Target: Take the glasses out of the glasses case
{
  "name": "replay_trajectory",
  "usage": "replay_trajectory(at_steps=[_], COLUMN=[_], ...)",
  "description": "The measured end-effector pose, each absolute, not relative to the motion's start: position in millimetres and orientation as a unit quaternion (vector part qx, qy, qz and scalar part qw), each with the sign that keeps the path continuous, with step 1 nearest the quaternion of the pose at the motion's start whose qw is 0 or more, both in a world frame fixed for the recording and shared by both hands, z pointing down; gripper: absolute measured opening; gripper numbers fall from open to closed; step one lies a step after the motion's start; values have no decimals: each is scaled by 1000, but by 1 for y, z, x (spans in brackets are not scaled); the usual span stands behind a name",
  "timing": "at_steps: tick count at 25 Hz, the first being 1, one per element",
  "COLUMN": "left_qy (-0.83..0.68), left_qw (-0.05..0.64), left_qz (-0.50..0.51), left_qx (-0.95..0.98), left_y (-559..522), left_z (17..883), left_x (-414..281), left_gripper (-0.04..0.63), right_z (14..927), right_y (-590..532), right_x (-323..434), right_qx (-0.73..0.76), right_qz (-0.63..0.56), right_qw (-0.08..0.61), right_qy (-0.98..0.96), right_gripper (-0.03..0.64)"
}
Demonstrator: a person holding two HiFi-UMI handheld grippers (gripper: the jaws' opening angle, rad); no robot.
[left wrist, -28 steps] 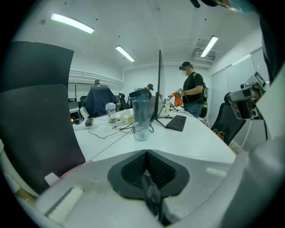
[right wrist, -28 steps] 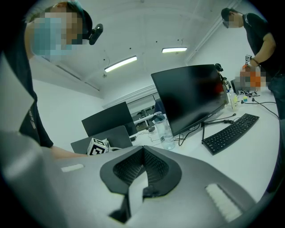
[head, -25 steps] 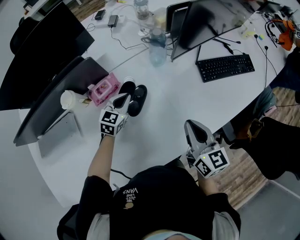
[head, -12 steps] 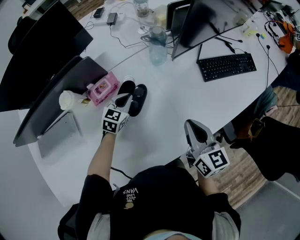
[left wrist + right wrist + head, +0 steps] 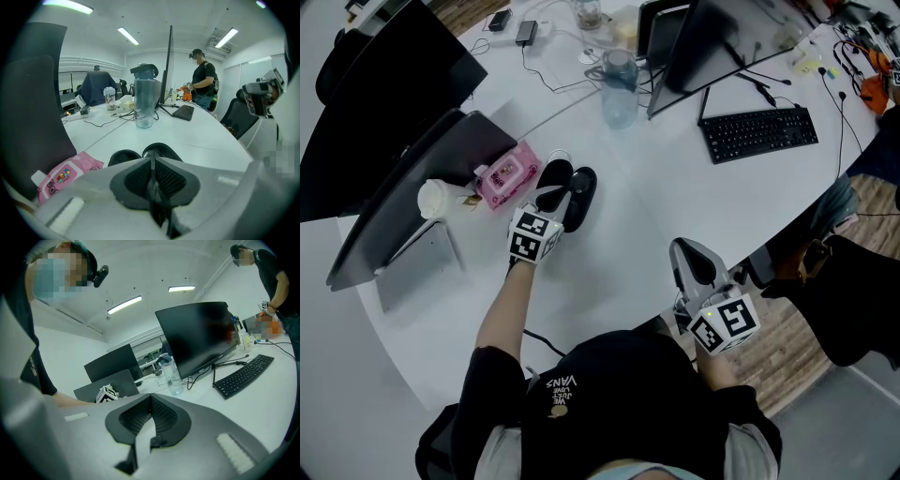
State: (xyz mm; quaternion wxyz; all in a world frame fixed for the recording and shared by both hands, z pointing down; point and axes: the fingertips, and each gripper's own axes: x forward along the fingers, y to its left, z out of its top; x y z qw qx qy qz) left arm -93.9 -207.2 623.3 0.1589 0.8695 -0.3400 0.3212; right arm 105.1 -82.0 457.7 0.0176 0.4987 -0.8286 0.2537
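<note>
A curved white tabletop is set over a brown wood-plank floor. White walls are lit by long ceiling strip lights.

Glasses case just right of packet, left tool perhaps touching case.

glasses case: near end hidden behind left claw | interior too dark to tell | monitor: cut by top edge

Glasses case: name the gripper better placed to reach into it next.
Left. The left gripper sits right at the open glasses case; the right gripper hangs far off by the table edge.
</note>
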Motion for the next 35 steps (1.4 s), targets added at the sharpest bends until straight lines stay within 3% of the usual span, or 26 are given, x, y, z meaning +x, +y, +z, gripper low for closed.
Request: replay_trajectory(at_steps=[11, 29, 35], left_qy=[-332, -319, -322], left_qw=[167, 191, 197], left_qz=[353, 409, 409], left_qx=[859, 833, 831], left_y=[-205, -200, -200], left_z=[639, 664, 665], left_x=[-88, -84, -86], left_gripper=[84, 83, 31], right_z=[462, 468, 466], right_y=[-87, -90, -90], right_x=[103, 99, 96], right_qx=[494, 488, 483], right_qz=[257, 261, 261], right_qw=[21, 27, 28], right_qy=[-830, -833, -835], right_gripper=[0, 0, 0])
